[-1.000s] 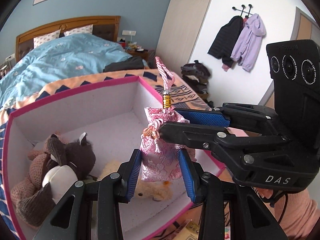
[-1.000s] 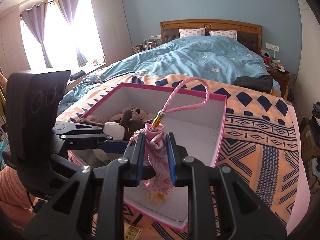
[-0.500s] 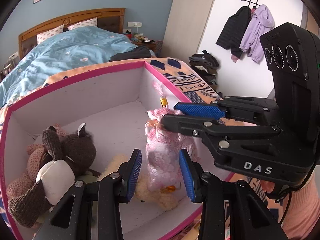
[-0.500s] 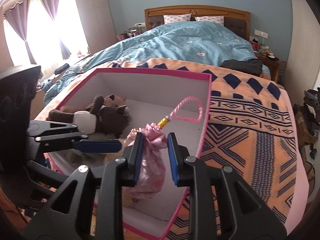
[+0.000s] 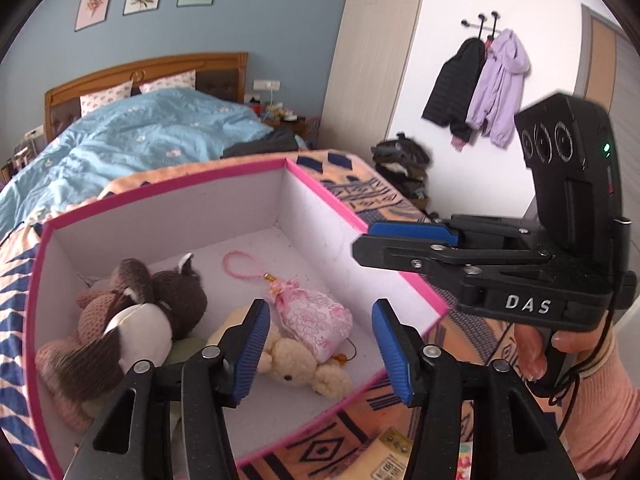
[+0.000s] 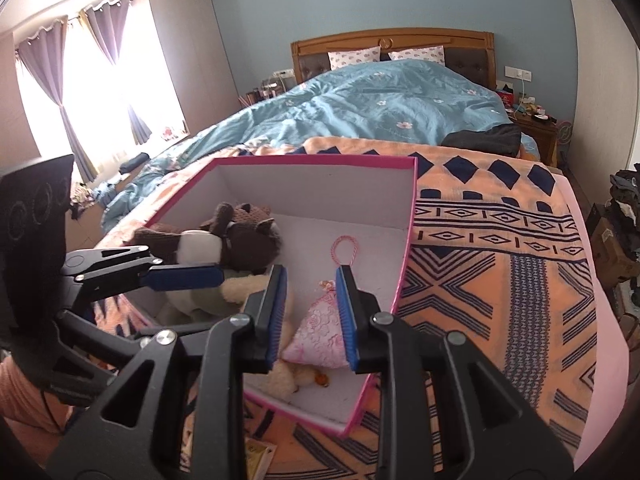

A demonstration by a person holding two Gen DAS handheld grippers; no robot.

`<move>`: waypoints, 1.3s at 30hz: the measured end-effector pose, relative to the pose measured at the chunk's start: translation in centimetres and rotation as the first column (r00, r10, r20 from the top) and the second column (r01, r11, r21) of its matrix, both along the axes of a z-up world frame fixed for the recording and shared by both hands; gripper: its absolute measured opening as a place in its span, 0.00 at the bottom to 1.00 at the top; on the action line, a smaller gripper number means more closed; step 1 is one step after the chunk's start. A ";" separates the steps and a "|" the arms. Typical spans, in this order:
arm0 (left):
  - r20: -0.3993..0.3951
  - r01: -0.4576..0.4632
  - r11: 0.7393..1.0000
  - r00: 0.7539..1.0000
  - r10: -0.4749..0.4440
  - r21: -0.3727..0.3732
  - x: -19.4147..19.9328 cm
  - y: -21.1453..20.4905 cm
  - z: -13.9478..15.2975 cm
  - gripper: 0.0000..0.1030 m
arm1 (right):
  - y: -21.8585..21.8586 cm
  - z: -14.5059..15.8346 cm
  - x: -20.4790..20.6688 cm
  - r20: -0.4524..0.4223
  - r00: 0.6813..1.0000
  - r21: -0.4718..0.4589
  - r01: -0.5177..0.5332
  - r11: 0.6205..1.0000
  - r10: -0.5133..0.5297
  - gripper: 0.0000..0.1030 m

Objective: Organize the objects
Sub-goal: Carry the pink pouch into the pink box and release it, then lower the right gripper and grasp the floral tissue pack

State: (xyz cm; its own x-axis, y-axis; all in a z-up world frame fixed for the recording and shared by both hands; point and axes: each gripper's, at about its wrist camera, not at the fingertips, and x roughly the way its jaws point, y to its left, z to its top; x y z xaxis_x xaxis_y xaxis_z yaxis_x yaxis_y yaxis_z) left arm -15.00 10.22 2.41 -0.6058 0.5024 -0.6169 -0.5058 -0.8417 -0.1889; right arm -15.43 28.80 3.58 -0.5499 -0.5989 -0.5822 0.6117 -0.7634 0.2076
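Observation:
A pink drawstring pouch (image 5: 316,320) with a pink cord loop lies on the floor of the pink-rimmed white box (image 5: 168,190), resting against a cream plush bear (image 5: 296,364). It also shows in the right wrist view (image 6: 320,334). A brown knitted plush (image 5: 132,312) lies at the box's left. My left gripper (image 5: 318,340) is open and empty above the box's near edge. My right gripper (image 6: 311,308) is open and empty just above the pouch; it also shows in the left wrist view (image 5: 404,238), over the box's right wall.
The box (image 6: 412,216) sits on an orange patterned blanket (image 6: 500,264) at the foot of a bed with a blue duvet (image 6: 380,108). Small flat packets (image 5: 386,454) lie on the blanket by the box's near edge. Coats hang on the right wall (image 5: 480,80).
My right gripper opened and let go of the pouch, which dropped onto the box floor. Both grippers drew back and up from the box; the left opened wider.

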 end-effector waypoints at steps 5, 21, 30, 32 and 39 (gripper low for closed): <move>-0.061 0.022 0.999 0.998 -0.019 0.043 2.9 -1.3 1.3 0.63 | 1.3 0.6 2.5 -0.007 0.999 -0.078 -0.034 0.996 0.034 0.31; -0.049 0.146 0.986 0.989 -0.143 0.078 10.4 -1.6 -0.8 0.68 | 5.4 -1.8 10.6 0.056 0.996 -0.151 -0.056 0.987 0.065 0.42; 0.066 0.234 0.970 0.969 -0.238 0.073 12.8 -0.1 -4.6 0.68 | 7.4 -6.6 12.9 0.202 0.979 -0.129 0.023 0.991 0.004 0.42; 0.091 0.255 0.965 0.961 -0.260 0.061 13.3 0.5 -5.5 0.67 | 7.6 -7.6 13.3 0.230 0.973 -0.114 0.033 0.993 -0.006 0.42; 0.166 0.311 0.948 0.934 -0.318 0.068 14.0 2.7 -7.6 0.65 | 8.5 -10.1 13.8 0.309 0.950 -0.087 0.072 0.994 -0.042 0.42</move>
State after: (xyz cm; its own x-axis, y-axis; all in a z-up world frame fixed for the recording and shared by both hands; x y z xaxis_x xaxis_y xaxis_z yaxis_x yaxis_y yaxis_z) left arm -0.98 12.92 -5.16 -0.2991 0.6762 -0.6733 -0.6998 -0.6351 -0.3270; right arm -1.65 37.26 -6.51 -0.3893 -0.6328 -0.6693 0.4630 -0.7626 0.4517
